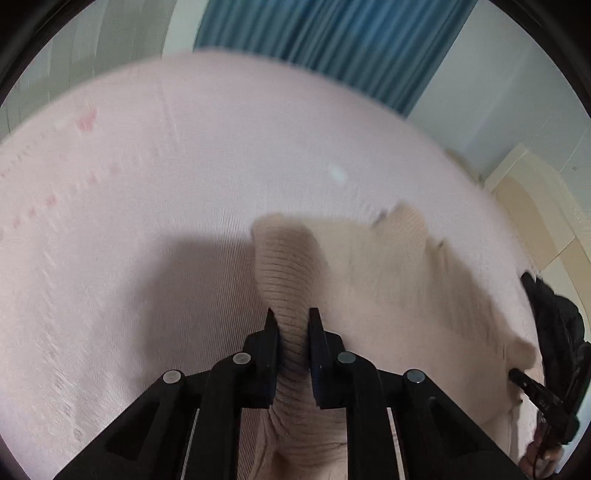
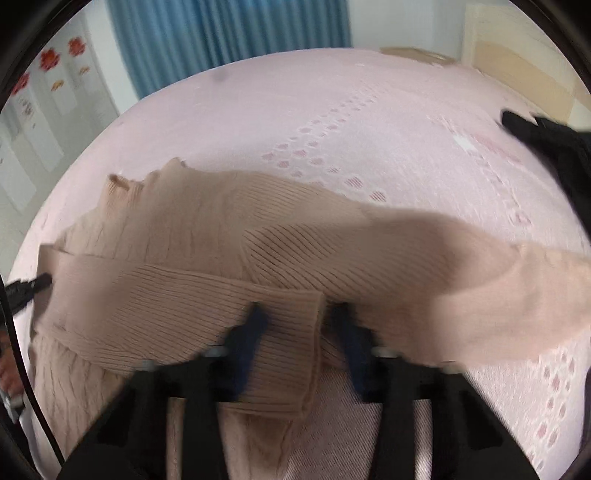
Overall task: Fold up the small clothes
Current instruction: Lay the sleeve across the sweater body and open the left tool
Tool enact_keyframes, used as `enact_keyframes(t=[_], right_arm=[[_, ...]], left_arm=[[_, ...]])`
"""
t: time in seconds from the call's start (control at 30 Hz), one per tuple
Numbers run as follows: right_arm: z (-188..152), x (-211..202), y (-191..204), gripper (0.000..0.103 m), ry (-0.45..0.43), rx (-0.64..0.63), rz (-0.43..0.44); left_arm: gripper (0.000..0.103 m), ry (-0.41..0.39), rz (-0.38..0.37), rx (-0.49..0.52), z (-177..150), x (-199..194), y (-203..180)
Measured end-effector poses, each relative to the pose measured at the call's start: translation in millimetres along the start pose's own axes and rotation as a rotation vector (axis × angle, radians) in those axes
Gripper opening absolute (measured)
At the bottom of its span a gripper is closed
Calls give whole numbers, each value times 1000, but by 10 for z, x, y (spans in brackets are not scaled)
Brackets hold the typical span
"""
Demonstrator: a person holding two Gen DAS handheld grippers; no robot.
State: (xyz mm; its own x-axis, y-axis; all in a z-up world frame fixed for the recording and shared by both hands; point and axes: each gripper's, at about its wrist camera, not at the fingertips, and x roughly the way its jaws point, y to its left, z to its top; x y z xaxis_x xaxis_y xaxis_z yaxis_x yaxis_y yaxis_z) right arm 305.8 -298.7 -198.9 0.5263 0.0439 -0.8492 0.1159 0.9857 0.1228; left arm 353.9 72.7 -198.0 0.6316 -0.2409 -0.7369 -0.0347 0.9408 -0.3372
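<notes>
My left gripper (image 1: pixel 291 314) pinches a ribbed sleeve of the beige sweater (image 1: pixel 388 266) tight. My right gripper (image 2: pixel 297 314) looks blurry, fingers apart around a cuff. The sweater lies on the pink bed cover (image 2: pixel 332 110), a black cloth (image 2: pixel 554 147) far right.

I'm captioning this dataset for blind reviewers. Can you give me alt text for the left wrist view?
The left tool is clamped on a bunched ribbed sleeve of a beige knit sweater, which lies on a pale pink bedspread. A blue curtain hangs behind the bed, and the tip of the right tool shows at the sweater's far right edge beside a black garment.
</notes>
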Motion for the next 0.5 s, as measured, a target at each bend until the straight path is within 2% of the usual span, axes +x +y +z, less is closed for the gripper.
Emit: enact_keyframes(t=[0.07,0.17,0.27,0.37,0.4,0.47,0.5], right_arm=[[39,-132,92,4,-48,-26,31],[137,-198,198,4,-101,-59,59],[200,-58,197,4,-91,-46,27],[174,225,94,5,-26,-2,-20],[161,205,84,7,-46,0,-23],[164,118,80,28,-42,-5,-47],[159,64,64,30,-41,6,-52]], left_arm=[[13,-38,11,-7,6,-67,45],[13,-8,3,-36,-17,16,169],[14,-1,8,-28,-79,32,173],[17,12,20,-9,-61,32,94],[17,19,21,-8,-52,13,82],[21,13,12,2,-45,-70,57],[24,1,24,20,-55,-131,40]])
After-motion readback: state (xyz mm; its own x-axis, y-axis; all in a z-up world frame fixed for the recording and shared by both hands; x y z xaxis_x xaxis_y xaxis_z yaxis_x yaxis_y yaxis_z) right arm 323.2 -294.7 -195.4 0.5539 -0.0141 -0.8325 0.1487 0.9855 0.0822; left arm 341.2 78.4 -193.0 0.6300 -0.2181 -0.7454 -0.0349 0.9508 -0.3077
